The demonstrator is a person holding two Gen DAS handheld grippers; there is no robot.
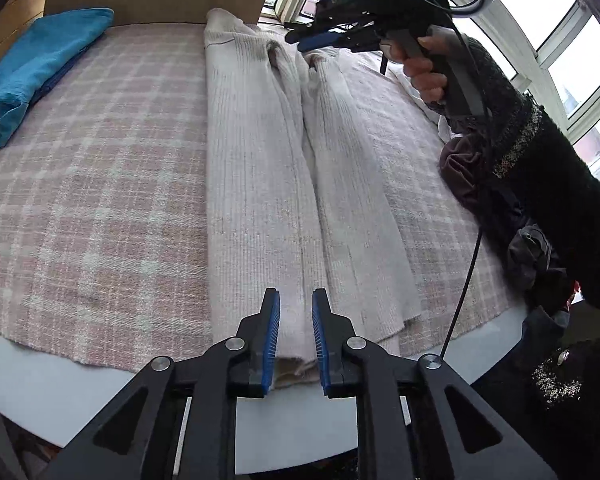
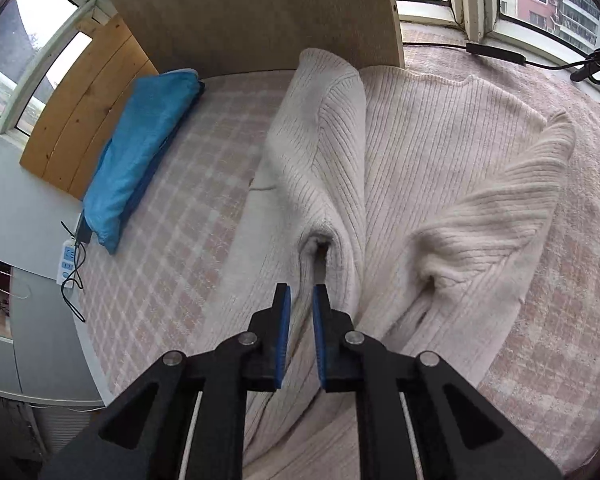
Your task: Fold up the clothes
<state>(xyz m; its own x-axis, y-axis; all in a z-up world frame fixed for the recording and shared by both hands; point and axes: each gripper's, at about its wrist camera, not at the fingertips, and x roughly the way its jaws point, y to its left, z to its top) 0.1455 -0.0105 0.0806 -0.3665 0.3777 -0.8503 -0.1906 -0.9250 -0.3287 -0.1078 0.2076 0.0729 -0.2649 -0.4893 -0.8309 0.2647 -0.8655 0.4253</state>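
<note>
We see a cream ribbed knit sweater (image 1: 260, 184) lying long and flat on a pink and white checked cloth (image 1: 92, 208) that covers the table (image 1: 40, 392). Our left gripper (image 1: 296, 300) sits low at the near end of the sweater, right over its bottom hem. Its two blue pads have a small gap between them, and nothing is in that gap, so it holds nothing. Straight ahead of it the sweater runs away from us, with both sides folded in toward the middle. Far ahead and a bit to the right of it, our right gripper (image 1: 306, 42) is up in the air above the far end of the sweater, held by a hand (image 1: 424, 68) in a dark fuzzy sleeve. From its own camera, the right gripper (image 2: 301, 294) has its blue pads a little apart too, with nothing between them. Just in front of it is a sleeve opening (image 2: 320, 246) of the sweater, and another folded sleeve (image 2: 496, 216) lies off to its right. Far to the left of both grippers lies a folded bright blue cloth (image 1: 36, 68) at the edge of the table. Behind the sweater stands a brown board (image 2: 252, 16), and there are windows (image 2: 548, 0) past it.
</note>
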